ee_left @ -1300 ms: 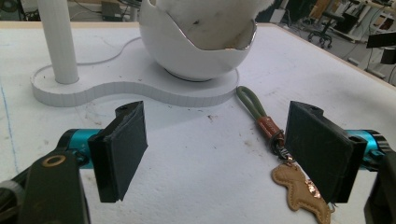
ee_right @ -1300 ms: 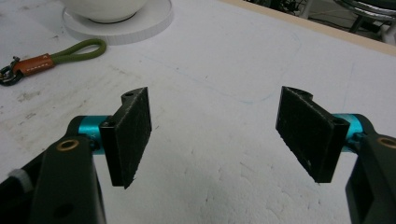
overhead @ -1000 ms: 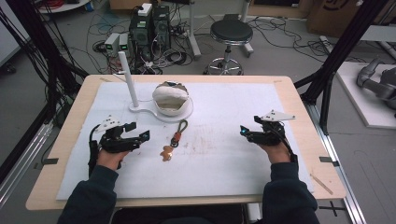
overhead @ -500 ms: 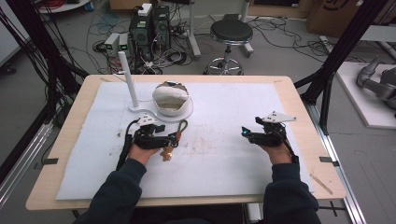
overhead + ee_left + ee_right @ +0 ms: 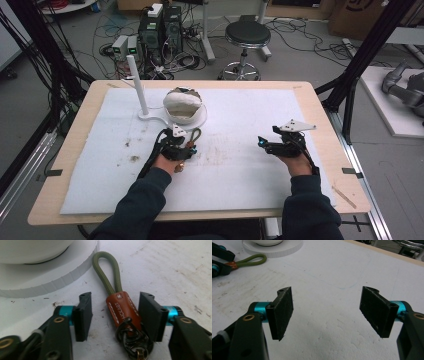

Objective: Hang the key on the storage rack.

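Observation:
A keychain lies on the white foam mat: an olive cord loop, a brown leather sleeve and dark metal rings. My left gripper is low over it with one jaw on each side of the leather sleeve. Its jaws have just been closing; the right pad is close against the leather and a gap remains at the left pad. In the high view the left gripper sits just in front of the white stand. My right gripper hovers open over bare mat with nothing between its pads, at the table's right.
A white round base carrying a white bowl-like dome stands just beyond the keychain, with a tall white post to its left. The foam mat covers most of the wooden table. A stool and cables are on the floor behind.
The left hand has moved right from the table's left side to the keychain, and its jaws now straddle the leather sleeve, narrower than before. The right hand has kept still.

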Available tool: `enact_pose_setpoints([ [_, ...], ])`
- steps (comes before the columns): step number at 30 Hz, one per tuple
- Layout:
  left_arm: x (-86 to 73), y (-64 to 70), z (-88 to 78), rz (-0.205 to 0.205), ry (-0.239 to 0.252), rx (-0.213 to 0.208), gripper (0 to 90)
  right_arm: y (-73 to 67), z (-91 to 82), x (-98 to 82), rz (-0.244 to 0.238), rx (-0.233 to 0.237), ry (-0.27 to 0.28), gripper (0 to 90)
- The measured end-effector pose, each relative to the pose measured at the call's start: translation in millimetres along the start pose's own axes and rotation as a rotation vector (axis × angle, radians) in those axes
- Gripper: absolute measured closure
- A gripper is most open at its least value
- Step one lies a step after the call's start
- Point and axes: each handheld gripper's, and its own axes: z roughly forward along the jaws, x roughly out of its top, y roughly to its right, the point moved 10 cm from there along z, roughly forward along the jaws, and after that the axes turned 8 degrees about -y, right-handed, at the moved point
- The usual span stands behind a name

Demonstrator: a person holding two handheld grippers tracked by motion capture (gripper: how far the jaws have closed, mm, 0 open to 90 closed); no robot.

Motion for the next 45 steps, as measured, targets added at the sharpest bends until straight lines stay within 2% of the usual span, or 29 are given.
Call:
enact_pose_setpoints([
  [1, 0.1, 1.1, -0.6, 0.004, 0.001, -0.011, 57.9, -0.7, 0.4, 0.0, 0.001, 0.001, -0.001, 27.5],
  [2, 0.2, 1.6, -1.9, 0.015, 0.001, -0.012, 57.9, -0.7, 0.4, 0.0, 0.001, 0.001, -0.001, 27.5],
  [3, 0.1, 2.1, -2.2, 0.012, 0.000, -0.020, 65.6, -0.5, 0.5, -0.2, -0.001, -0.001, -0.003, 27.5],
  [5, 0.1, 1.7, -2.5, 0.005, 0.001, -0.028, 69.2, -0.6, 0.4, -0.1, -0.001, -0.001, -0.002, 27.6],
  [11, 0.7, 2.1, -6.3, -0.045, 0.017, -0.096, 71.5, 1.3, -0.6, -0.2, 0.009, -0.004, 0.002, 27.6],
  [16, 7.4, 4.3, -23.5, -0.067, 0.115, -0.149, 71.7, 2.2, -1.3, -0.7, 0.015, -0.002, 0.006, 27.6],
  [19, 8.6, 0.9, -37.5, -0.082, 0.172, -0.164, 71.7, 2.5, -2.5, -0.5, 0.022, -0.002, 0.011, 27.7],
  [27, 11.7, -24.4, -83.3, -0.146, 0.337, -0.216, 71.7, 1.8, -2.9, 0.6, 0.022, -0.004, 0.018, 27.7],
  [31, 12.5, -40.5, -104.7, -0.166, 0.394, -0.217, 71.7, 1.9, -2.5, 0.8, 0.018, -0.005, 0.016, 27.7],
  [36, 14.2, -65.2, -130.1, -0.212, 0.467, -0.202, 71.7, 1.5, -2.0, 0.7, 0.021, -0.004, 0.015, 27.7],
  [45, 21.5, -105.3, -169.2, -0.261, 0.577, -0.155, 71.7, 1.5, -0.9, 1.2, 0.014, -0.005, 0.015, 27.7],
])
